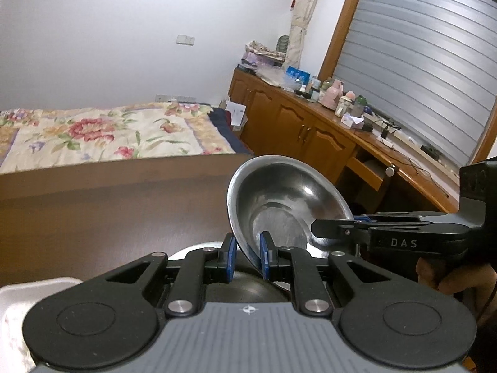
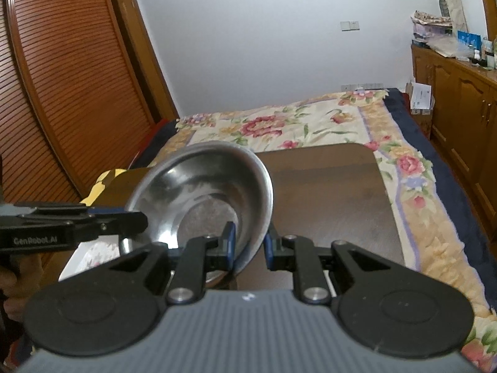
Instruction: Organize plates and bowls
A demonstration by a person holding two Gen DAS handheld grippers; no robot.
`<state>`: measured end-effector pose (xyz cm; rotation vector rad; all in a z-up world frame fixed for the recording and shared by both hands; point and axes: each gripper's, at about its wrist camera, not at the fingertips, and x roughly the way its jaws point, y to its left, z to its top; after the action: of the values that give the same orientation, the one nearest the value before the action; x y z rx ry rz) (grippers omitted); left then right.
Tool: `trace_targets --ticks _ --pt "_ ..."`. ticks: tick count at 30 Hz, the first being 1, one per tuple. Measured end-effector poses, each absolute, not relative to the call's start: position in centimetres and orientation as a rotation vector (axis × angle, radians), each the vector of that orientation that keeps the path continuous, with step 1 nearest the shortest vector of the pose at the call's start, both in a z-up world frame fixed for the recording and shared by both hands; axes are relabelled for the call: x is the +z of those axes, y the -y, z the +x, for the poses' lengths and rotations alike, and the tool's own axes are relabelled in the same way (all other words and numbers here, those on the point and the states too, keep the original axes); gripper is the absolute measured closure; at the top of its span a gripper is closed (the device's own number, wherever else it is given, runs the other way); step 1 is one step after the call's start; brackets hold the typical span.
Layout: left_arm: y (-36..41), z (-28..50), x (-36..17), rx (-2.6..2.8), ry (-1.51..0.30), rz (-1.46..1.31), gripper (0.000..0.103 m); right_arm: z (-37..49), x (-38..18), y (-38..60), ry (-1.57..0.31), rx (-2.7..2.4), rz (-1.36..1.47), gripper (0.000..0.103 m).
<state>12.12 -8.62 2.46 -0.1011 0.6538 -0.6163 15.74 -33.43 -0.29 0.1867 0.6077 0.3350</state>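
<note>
A steel bowl (image 1: 285, 199) is held tilted above the dark wooden table (image 1: 108, 217), gripped at opposite sides of its rim. My left gripper (image 1: 247, 256) has its blue pads on either side of the near rim. My right gripper (image 1: 334, 228) comes in from the right and pinches the far rim. In the right wrist view the same bowl (image 2: 205, 186) has its rim between the right gripper's (image 2: 250, 242) pads, and the left gripper (image 2: 136, 220) reaches in from the left. Another steel dish (image 1: 192, 248) lies under the bowl, mostly hidden.
A pale tray (image 1: 34, 292) lies at the table's near left. A bed with a floral quilt (image 1: 108, 130) stands beyond the table. Wooden cabinets (image 1: 295, 124) with clutter run along the right. A slatted wooden door (image 2: 62, 77) is on the left.
</note>
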Motion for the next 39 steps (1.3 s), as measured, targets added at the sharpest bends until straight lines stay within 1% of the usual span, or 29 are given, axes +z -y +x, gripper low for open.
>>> trace_targets --ticks 11,24,31,39 --pt "7.0 8.6 1.2 -0.586 -0.651 -0.100 0.084 13.8 -0.8 31.4 -0.637 0.376 0.169 0.082" --pt "5.6 6.5 -0.7 -0.558 -0.677 -0.056 0.082 12.6 -2.0 30.2 -0.602 0.398 0.169 0.082" --pt "6.1 6.5 -1.6 -0.496 -0.653 0.028 0.082 12.9 -3.5 30.0 -0.612 0.404 0.234 0.082" --pt "6.1 6.8 -2.6 -0.474 -0.659 0.052 0.082 13.2 -5.0 29.6 -0.615 0.375 0.265 0.082"
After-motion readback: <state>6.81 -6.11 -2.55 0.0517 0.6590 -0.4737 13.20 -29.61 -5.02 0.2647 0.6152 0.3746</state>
